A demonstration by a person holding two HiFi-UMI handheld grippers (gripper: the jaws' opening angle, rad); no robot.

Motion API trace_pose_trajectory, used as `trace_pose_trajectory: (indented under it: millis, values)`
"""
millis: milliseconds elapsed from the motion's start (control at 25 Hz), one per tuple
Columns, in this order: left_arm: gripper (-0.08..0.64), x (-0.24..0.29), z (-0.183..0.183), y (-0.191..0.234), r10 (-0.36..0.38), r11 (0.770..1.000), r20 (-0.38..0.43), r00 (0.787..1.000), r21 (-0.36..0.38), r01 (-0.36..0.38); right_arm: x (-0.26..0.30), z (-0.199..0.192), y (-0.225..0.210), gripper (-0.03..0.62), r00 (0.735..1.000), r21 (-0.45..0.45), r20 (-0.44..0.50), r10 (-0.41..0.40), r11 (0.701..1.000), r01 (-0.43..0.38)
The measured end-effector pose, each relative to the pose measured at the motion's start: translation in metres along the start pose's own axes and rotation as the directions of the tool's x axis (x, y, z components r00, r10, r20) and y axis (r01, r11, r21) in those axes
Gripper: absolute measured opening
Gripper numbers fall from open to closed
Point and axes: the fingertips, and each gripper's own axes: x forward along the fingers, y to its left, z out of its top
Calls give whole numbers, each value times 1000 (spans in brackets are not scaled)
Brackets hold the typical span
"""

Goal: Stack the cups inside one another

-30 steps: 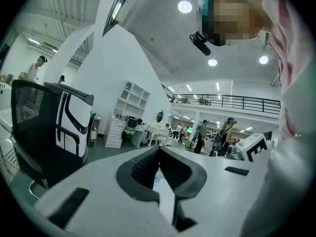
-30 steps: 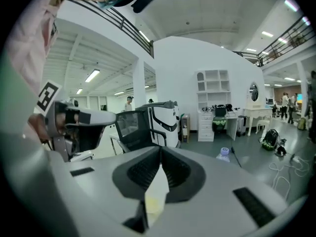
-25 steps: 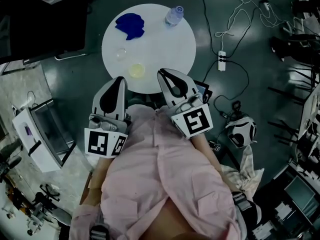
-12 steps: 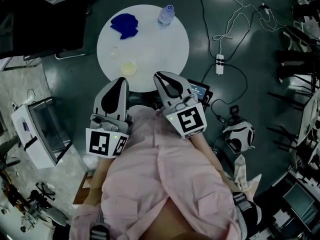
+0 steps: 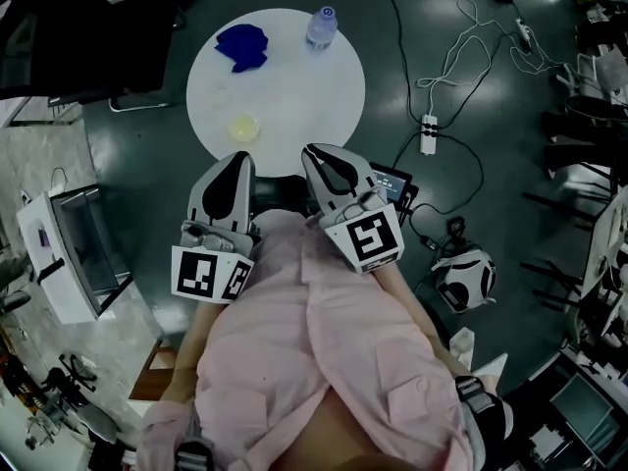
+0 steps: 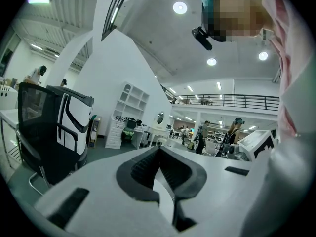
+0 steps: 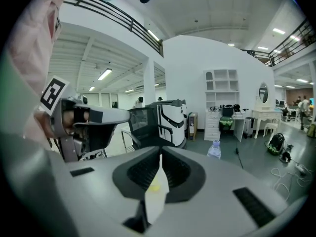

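The yellow cup [image 5: 242, 126] stands upright by the round worktop's [image 5: 314, 86] near edge, left of centre; I cannot make out a second cup. It lies just ahead of the left hand-held gripper [image 5: 237, 158], the nearer one, with the right hand-held gripper [image 5: 316, 152] off to its right. Both have their jaws closed on nothing. A blue cloth [image 5: 242, 45] and a bottle [image 5: 321, 27] sit at the far edge, and cables [image 5: 461, 37] trail over the dark floor [image 5: 510, 116].

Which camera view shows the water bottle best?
The head view: the water bottle stands in full sight at the far edge of the round table, to the right of the blue cloth. The right gripper view shows only its upper part, behind the right gripper. The left gripper view does not show it.
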Motion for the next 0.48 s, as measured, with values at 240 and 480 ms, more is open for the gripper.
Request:
trace_pose_trajectory:
  millis: [240, 480]
  values:
    - [18, -6, -2, -8, 14, 1000, 9, 1000, 2, -14, -10, -5, -5, 37, 1000, 14, 5, -15, 1000, 15]
    - [18, -10, 0, -6, 34, 999, 22, 999, 2, -34, -7, -5, -2, 37, 1000, -4, 2, 11, 1000, -11]
